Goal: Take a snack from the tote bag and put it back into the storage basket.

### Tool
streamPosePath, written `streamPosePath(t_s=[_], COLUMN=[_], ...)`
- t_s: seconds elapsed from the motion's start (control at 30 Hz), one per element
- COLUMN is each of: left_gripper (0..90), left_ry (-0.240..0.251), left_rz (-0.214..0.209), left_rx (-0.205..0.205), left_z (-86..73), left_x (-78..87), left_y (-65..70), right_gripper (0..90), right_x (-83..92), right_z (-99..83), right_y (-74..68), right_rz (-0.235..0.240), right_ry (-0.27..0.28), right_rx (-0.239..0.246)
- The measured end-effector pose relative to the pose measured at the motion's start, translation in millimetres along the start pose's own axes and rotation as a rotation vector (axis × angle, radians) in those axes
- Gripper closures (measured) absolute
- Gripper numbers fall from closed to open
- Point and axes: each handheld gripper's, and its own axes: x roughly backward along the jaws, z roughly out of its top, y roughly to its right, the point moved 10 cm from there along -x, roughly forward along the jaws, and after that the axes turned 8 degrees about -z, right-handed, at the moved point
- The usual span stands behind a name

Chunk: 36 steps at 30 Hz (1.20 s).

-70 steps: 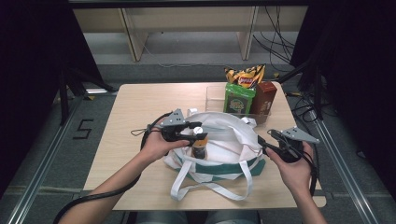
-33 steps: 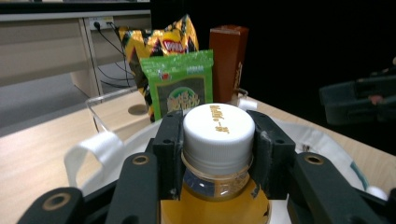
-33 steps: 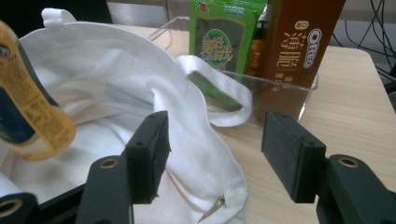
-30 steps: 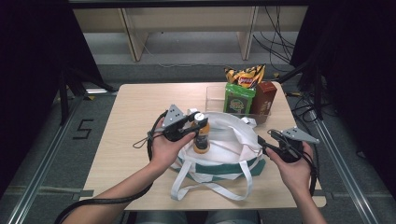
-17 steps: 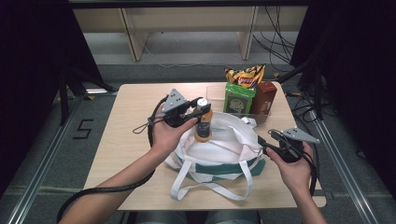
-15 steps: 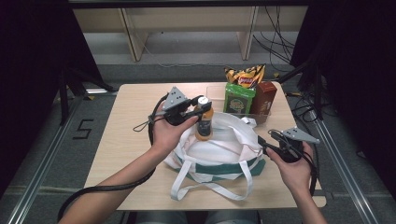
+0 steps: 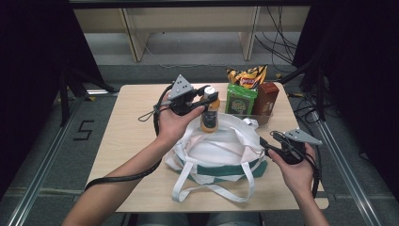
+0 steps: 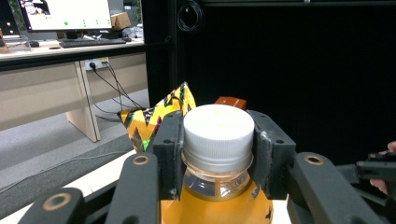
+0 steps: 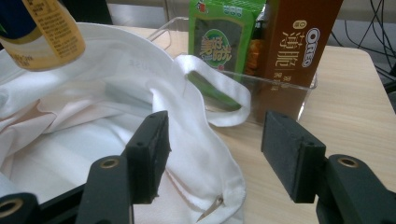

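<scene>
The left gripper [image 7: 203, 96] is clamped on the neck of a juice bottle [image 7: 209, 117], its 2 jaws pressed just under the white cap [image 8: 218, 133], as the left gripper view shows plainly. The bottle hangs upright above the far rim of the white bag [image 7: 221, 148], at about 11 o'clock from the bag's middle, clear of the cloth. The step in hand looks like carrying the bottle out of the bag toward the clear tray [image 9: 261, 81] at 1 o'clock, where a green packet [image 7: 240, 99], a brown box [image 7: 265, 99] and a chip bag [image 7: 245, 75] already stand.

To do it well, keep the bottle upright and the grip steady (a hold this high lets the heavy body swing). Carry it high enough to pass the bag's rim and the loose handle [image 9: 219, 93] that drapes against the tray wall. Pick a free spot beside the green packet, or on the table [image 7: 136, 122] at 10 o'clock, and lower until the base sits before letting go.

The right gripper [image 7: 270, 146] sits at the bag's 3 o'clock edge with its jaws apart, the cloth rim lying between them but not pinched. Closing on that rim would likely keep the bag from dragging.
</scene>
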Motion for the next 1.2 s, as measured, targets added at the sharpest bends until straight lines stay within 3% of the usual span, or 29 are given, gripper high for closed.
streamPosePath(t_s=[0.07,0.13,0.2,0.23,0.4,0.43,0.47,0.6,0.63,0.7,1.2], left_gripper=[58.8,58.8,58.8,58.8,58.8,58.8,58.8,58.8,58.8,58.8,58.8], left_ry=[-0.002,-0.004,-0.005,-0.004,-0.006,-0.007,-0.006,-0.007,-0.005,-0.004,0.024], left_rz=[-0.003,-0.007,-0.011,-0.01,-0.005,-0.003,-0.002,-0.002,-0.002,-0.001,0.003], left_rx=[-0.002,-0.007,-0.012,-0.012,-0.012,-0.016,-0.019,-0.019,-0.016,-0.017,-0.025], left_z=[1.4,3.1,5.2,6.0,9.8,10.5,11.5,13.1,14.1,15.8,39.2], left_x=[-2.8,-5.0,-7.2,-7.8,-13.7,-14.5,-15.7,-19.3,-20.4,-21.6,-28.5], left_y=[-0.2,0.0,-0.1,-0.5,-4.5,-5.6,-6.4,-7.8,-8.1,-8.9,-15.3], right_gripper=[42.4,42.4,42.4,42.4,42.4,42.4,42.4,42.4,42.4,42.4,42.4], right_x=[-0.1,-0.1,1.5,-0.8,-1.1,0.0,-0.3,-0.2,-0.7,-0.7,-1.7], right_z=[0.7,-0.2,-2.1,0.2,-0.1,-0.2,0.5,-0.8,-0.8,-1.2,-1.6], right_y=[2.8,-0.1,0.3,1.3,1.8,0.2,2.6,1.5,3.1,0.2,1.8], right_rz=[-0.012,-0.01,-0.004,-0.005,0.002,-0.001,-0.015,-0.01,-0.01,-0.009,-0.011], right_ry=[0.009,0.002,-0.015,0.01,0.009,0.004,0.01,-0.003,0.001,-0.003,0.002], right_rx=[0.028,-0.005,0.004,0.012,0.02,0.0,0.019,-0.006,0.017,-0.018,0.003])
